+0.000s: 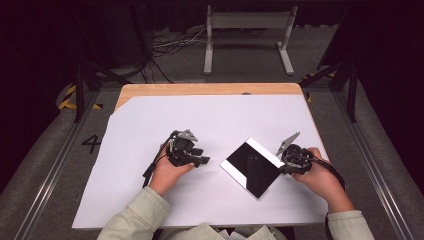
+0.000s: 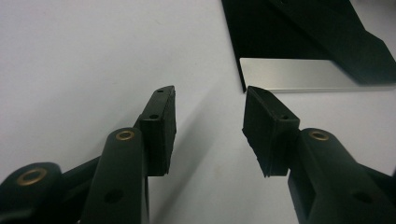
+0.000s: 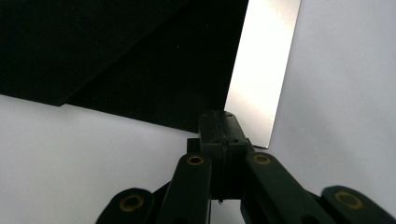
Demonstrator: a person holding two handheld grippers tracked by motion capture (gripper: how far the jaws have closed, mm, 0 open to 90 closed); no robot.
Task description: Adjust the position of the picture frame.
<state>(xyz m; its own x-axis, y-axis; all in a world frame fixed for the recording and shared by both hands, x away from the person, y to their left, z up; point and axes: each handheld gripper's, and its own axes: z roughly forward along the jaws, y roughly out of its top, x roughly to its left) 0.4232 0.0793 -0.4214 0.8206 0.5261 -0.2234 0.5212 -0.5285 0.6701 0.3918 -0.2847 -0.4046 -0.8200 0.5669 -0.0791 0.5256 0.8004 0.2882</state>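
Observation:
A flat square panel (image 1: 252, 167), glossy black with a silver strip along two opposite edges, lies turned on the white sheet right of centre. My left gripper (image 1: 202, 156) rests just left of it and is open, with nothing between its fingers. In the left gripper view the left gripper (image 2: 210, 121) points at a corner of the panel (image 2: 299, 74) a short way ahead. My right gripper (image 1: 284, 164) is at the panel's right edge. In the right gripper view its jaws are pressed together, and the right gripper (image 3: 223, 123) meets the edge of the panel (image 3: 140, 70) beside the silver strip.
A white sheet (image 1: 150, 200) covers most of the wooden table (image 1: 200, 89). Beyond the far edge stand a white metal frame (image 1: 247, 30) and loose cables on the floor. Dark rails run along both sides of the table.

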